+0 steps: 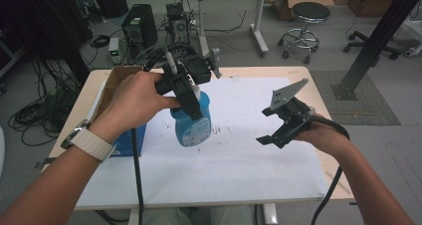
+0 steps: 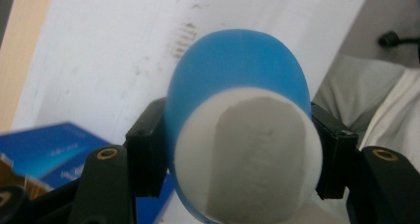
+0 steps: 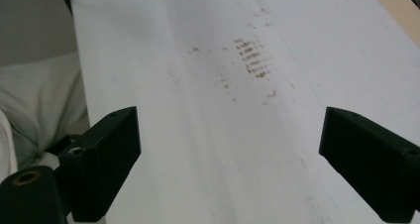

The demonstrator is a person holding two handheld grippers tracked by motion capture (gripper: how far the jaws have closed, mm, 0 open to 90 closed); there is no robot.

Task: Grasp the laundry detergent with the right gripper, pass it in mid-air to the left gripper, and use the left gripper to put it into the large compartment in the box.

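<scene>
One blue bottle [image 1: 193, 123], two grippers, perhaps one box [image 1: 130, 135].

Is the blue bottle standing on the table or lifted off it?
Lifted. The left gripper is shut on the blue bottle, which hangs tilted above the white sheet; the right gripper is open, holding nothing.

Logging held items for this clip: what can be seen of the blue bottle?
The blue bottle looks like translucent plastic with a pale printed label on its front and a white top. It hangs roughly upright, lifted above the white sheet. The left gripper is shut on its upper part, a jaw pressing each side; in the left gripper view its white, flattened top end fills the gap between the jaws. The right gripper, jaws open, is apart from it.
</scene>
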